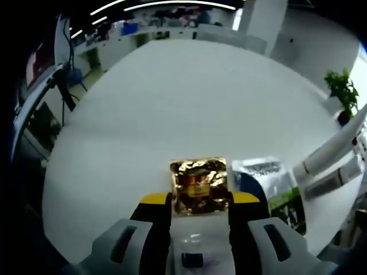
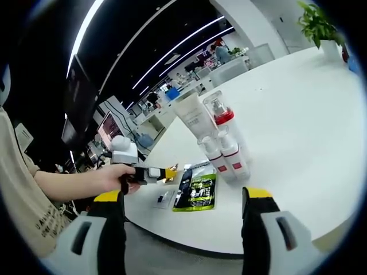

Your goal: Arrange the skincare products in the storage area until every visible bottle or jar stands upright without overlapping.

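Note:
My left gripper point(image 1: 199, 198) is shut on a gold foil sachet point(image 1: 199, 186), which fills the gap between its yellow-tipped jaws. In the right gripper view a hand holds that gripper point(image 2: 150, 173), with the gold sachet point(image 2: 172, 170) at its tip. A green and white sachet point(image 1: 269, 189) lies flat just right of it point(image 2: 198, 192). Behind it a white tube point(image 2: 194, 114), a bottle with a red band point(image 2: 221, 112) and two small white bottles point(image 2: 229, 157) appear to stand close together. My right gripper point(image 2: 183, 197) is open near the table's edge with nothing between its jaws.
A small clear sachet point(image 2: 163, 199) lies by the table's near edge. The round white table point(image 1: 183, 97) stretches away bare beyond the products. A potted plant point(image 2: 318, 23) stands at its far side. The person's arm point(image 2: 69, 183) and body are at the left.

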Demonstrator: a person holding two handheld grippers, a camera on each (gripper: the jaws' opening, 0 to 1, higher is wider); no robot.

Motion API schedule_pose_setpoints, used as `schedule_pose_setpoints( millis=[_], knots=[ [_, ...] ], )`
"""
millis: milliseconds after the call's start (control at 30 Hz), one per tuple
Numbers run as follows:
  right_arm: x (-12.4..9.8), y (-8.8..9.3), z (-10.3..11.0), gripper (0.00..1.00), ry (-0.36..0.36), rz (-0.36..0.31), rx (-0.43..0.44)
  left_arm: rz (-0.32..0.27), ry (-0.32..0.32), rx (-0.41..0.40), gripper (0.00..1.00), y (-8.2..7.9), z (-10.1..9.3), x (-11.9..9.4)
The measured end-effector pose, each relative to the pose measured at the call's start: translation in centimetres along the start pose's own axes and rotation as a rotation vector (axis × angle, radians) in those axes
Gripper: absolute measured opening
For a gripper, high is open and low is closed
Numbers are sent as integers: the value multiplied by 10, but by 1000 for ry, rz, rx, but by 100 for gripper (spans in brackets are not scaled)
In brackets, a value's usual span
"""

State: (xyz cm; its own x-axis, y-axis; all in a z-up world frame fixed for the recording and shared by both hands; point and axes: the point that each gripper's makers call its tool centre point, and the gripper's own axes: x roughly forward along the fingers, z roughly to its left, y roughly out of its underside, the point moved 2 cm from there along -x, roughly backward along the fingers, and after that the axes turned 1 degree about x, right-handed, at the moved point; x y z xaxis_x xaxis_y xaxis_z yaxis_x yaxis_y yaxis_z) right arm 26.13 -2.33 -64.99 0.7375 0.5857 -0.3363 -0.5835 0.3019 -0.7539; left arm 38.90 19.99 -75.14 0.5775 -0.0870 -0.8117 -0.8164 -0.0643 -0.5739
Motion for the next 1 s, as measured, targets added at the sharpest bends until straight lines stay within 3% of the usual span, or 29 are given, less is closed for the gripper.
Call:
schedule_pose_setpoints(
  millis=[167, 1000],
  knots=[
    [0, 0, 0, 85, 0, 0, 1, 27, -3, -2, 37, 6, 2, 5],
    [0, 0, 1, 85, -3, -3, -2, 29, 14, 30, 40, 2, 1, 6]
  ],
)
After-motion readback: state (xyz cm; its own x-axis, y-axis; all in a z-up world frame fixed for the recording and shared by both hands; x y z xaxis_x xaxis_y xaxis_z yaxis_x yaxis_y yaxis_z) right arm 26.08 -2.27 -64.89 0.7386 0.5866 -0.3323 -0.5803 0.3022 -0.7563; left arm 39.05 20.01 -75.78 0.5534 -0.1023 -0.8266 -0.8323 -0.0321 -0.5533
